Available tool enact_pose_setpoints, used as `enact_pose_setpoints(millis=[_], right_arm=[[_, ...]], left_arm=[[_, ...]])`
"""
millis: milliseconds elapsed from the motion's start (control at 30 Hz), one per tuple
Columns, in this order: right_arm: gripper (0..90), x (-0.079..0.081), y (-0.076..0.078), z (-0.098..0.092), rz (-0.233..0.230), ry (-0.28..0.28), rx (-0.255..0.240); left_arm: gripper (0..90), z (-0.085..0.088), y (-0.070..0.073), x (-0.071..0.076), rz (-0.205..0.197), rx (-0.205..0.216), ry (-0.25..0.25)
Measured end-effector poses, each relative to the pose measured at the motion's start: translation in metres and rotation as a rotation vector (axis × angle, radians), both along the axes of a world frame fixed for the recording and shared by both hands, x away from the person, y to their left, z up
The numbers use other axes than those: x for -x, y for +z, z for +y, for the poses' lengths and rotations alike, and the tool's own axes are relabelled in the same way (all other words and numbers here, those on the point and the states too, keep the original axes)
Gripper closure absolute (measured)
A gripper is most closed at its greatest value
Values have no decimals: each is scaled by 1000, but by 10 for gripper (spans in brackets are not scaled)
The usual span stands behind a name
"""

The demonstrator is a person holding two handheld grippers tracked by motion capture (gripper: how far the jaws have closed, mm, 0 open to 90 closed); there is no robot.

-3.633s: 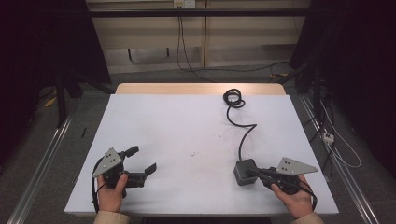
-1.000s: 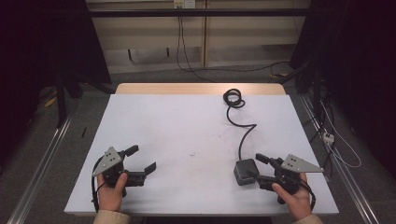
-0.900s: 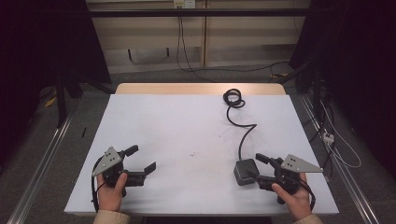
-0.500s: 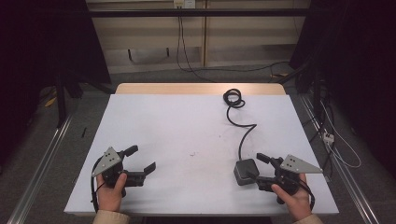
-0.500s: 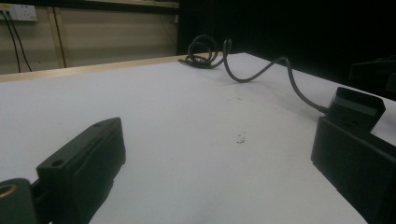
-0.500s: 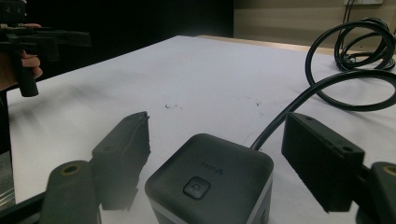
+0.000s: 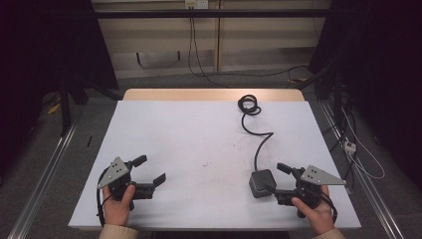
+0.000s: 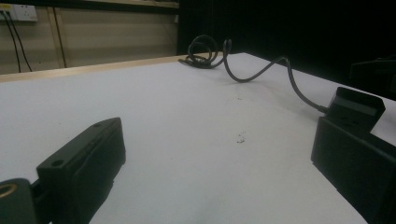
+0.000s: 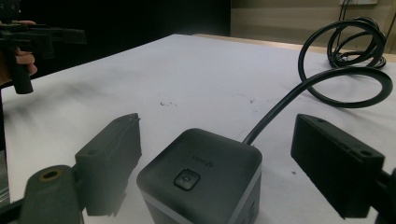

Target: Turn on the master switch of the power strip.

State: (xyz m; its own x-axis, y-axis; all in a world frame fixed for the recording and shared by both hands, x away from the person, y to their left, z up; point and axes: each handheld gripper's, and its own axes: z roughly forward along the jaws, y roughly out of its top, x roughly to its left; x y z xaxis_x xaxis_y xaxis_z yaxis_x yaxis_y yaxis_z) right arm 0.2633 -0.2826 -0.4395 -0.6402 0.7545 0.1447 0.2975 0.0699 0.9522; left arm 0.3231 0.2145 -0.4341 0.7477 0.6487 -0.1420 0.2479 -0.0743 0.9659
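A dark grey cube (image 7: 262, 183) with a power button on top (image 9: 201, 172) sits on the white table (image 7: 189, 129) near its front right. Its black cable (image 7: 259, 144) snakes back to a coil (image 7: 249, 105) at the far edge. My right gripper (image 7: 277, 180) is open. Its jaws have just been opening and stand on either side of the cube (image 9: 215, 140) with a gap at each pad. At the front left my left gripper (image 7: 150, 169) rests open, with bare table between its jaws (image 8: 229, 121).
The coil (image 8: 205, 49) lies by the table's wooden far edge (image 7: 214, 94). Metal rails (image 7: 45, 174) run along the floor on both sides. Loose cables (image 7: 358, 154) lie on the floor at the right. Dark surroundings flank the table.
The right gripper's jaws have spread wider apart beside the cube, which has stayed in place. The left gripper and both hands have not moved.
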Motion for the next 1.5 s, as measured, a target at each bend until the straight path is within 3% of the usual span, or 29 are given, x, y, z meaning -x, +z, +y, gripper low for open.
enact_pose_setpoints(millis=[1500], right_arm=[[147,4,-5,-16,3,-18,23]], left_arm=[[27,0,-1,0,2,0,-3]])
